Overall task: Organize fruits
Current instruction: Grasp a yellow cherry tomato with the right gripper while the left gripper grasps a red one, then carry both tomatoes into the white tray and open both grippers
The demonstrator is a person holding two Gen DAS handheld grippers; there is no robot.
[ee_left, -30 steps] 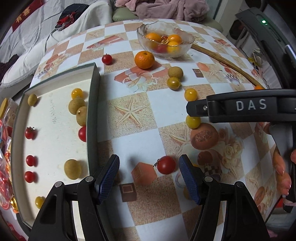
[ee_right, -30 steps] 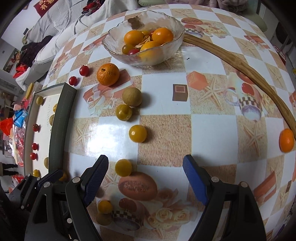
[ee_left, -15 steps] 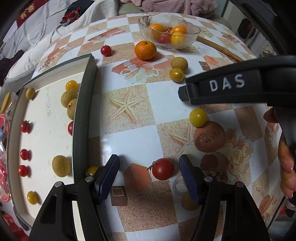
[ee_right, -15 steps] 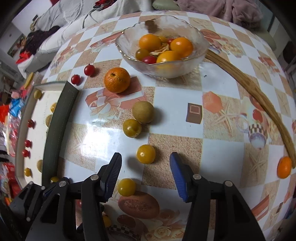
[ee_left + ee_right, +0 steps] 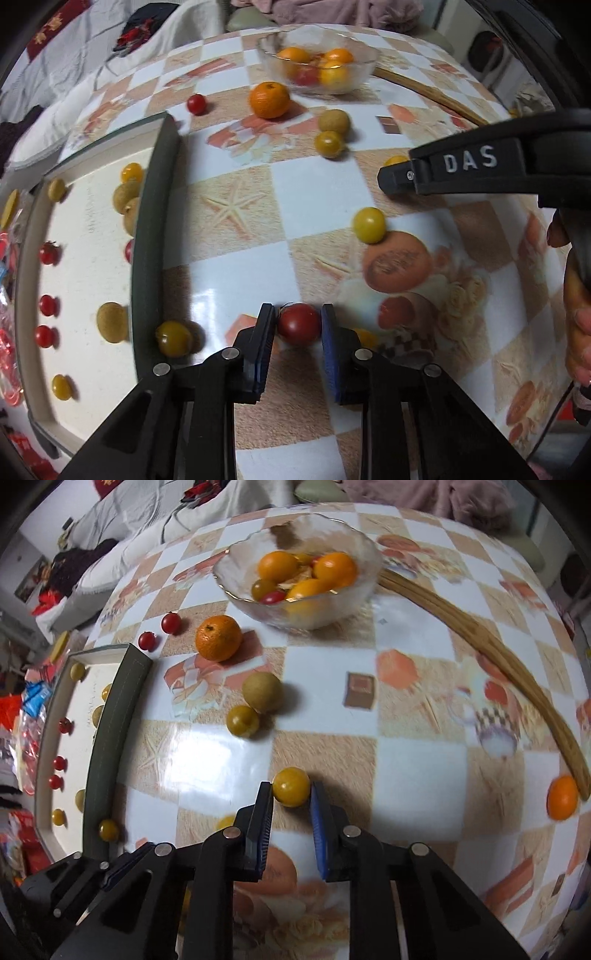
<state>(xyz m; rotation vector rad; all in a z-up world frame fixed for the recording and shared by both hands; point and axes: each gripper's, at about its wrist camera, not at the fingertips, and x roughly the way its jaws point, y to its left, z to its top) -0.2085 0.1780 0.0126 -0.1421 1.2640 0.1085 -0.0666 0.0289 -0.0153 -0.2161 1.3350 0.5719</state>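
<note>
My left gripper (image 5: 297, 322) is shut on a red cherry tomato (image 5: 299, 324) that rests on the tablecloth. My right gripper (image 5: 291, 794) is shut on a yellow cherry tomato (image 5: 291, 786), also on the table. A white tray with a dark rim (image 5: 147, 221) lies at the left and holds several red tomatoes, yellow tomatoes and brown longans. A glass bowl (image 5: 354, 590) at the back holds oranges and small tomatoes. Loose on the table are a tangerine (image 5: 218, 637), a longan (image 5: 262, 691) and a yellow-green tomato (image 5: 242, 721).
A yellow tomato (image 5: 173, 338) lies against the tray rim near my left gripper. Another yellow one (image 5: 368, 224) sits mid-table. Two red tomatoes (image 5: 170, 622) lie behind the tray. A wooden stick (image 5: 480, 642) curves along the right; an orange (image 5: 562, 802) lies near its end. Bedding surrounds the table.
Both grippers have closed from wide open. The left has shut on the red tomato, the right has moved forward and shut on the yellow tomato.
</note>
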